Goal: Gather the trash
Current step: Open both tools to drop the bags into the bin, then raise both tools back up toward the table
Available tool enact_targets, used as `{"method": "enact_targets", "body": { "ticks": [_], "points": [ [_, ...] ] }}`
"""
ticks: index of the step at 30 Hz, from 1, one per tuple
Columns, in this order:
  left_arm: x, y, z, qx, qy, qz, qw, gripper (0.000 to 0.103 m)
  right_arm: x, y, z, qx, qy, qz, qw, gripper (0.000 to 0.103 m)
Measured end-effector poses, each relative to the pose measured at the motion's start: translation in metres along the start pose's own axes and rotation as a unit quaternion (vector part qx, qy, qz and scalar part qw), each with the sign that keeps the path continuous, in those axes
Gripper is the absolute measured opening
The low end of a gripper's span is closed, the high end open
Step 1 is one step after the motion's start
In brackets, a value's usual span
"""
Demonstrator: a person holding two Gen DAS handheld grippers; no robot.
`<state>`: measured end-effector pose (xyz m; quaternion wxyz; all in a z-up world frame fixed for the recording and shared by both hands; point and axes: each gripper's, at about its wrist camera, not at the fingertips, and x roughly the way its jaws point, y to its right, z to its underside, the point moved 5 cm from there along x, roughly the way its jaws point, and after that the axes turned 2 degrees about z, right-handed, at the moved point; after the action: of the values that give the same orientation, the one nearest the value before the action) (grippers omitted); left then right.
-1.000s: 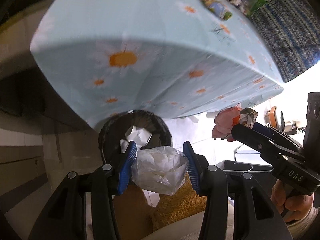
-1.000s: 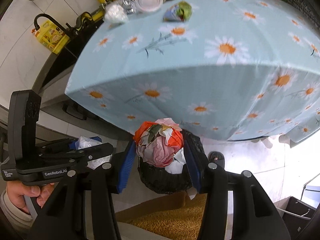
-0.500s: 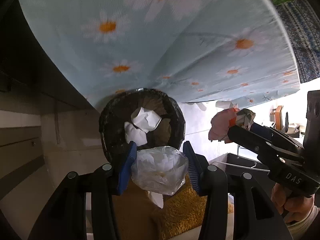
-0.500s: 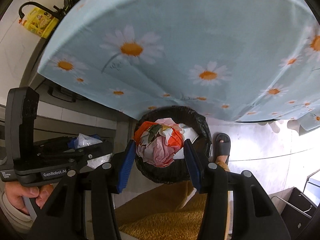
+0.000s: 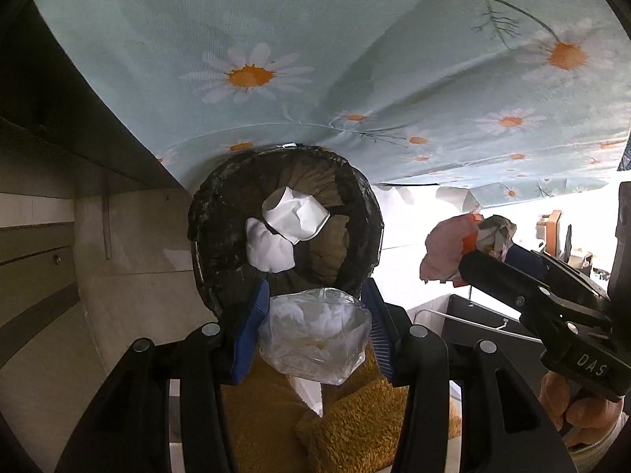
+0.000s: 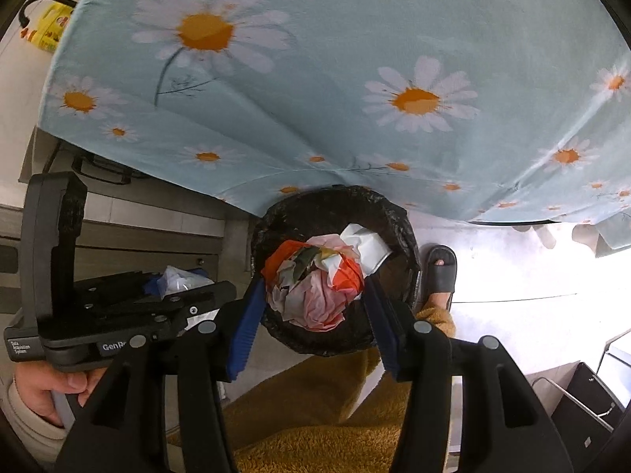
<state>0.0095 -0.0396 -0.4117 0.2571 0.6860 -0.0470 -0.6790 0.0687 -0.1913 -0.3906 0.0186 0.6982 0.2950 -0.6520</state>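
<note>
Change: both grippers have come down since a second ago; the tabletop has slid out of sight, only the hanging tablecloth (image 6: 355, 79) shows, and the bin looks larger.
Bin: a black-lined bin (image 5: 221, 213) stands on the floor at the tablecloth's edge; its mouth faces both cameras.
Bin contents: two crumpled white papers (image 5: 284, 232) lie inside, one resting on the other.
Left gripper (image 5: 315, 331): its blue pads are clamped on a clear plastic bag (image 5: 315, 335) with white tissue inside, held just at the near rim of the bin.
Right gripper (image 6: 311, 299): its jaws are opening, with a wad of pink, orange and white wrappers (image 6: 315, 280) between them, directly over the bin's mouth; whether the pads touch the wad now, I cannot tell.
Hands: each gripper points steeply down; a hand (image 6: 47, 386) holds the left handle, another hand (image 5: 575, 406) the right.
Below: yellow fleece (image 6: 315, 414) and a foot in a grey slipper (image 6: 437, 276) beside the bin.
</note>
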Motion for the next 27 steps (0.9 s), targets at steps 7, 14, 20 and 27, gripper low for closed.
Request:
{"method": "enact_targets", "body": {
  "ticks": [7, 14, 20, 27],
  "points": [
    [0.008, -0.007, -0.003, -0.021, -0.016, 0.008, 0.9996, 0.055, -0.002, 0.008, -0.001, 0.034, -0.005, -0.036, 0.999, 0.059],
    [0.002, -0.016, -0.005, -0.037, -0.014, 0.011, 0.9991, 0.056, -0.001, 0.006, -0.002, 0.038, -0.013, -0.045, 0.998, 0.066],
    [-0.009, -0.023, 0.0, -0.049, -0.001, 0.014, 0.9987, 0.056, -0.006, 0.0, 0.005, 0.032, -0.019, -0.037, 0.999, 0.067],
    [-0.031, -0.02, 0.001, -0.049, 0.015, 0.029, 0.9982, 0.056, -0.028, -0.002, 0.007, 0.03, -0.013, -0.026, 0.999, 0.067]
  ]
}}
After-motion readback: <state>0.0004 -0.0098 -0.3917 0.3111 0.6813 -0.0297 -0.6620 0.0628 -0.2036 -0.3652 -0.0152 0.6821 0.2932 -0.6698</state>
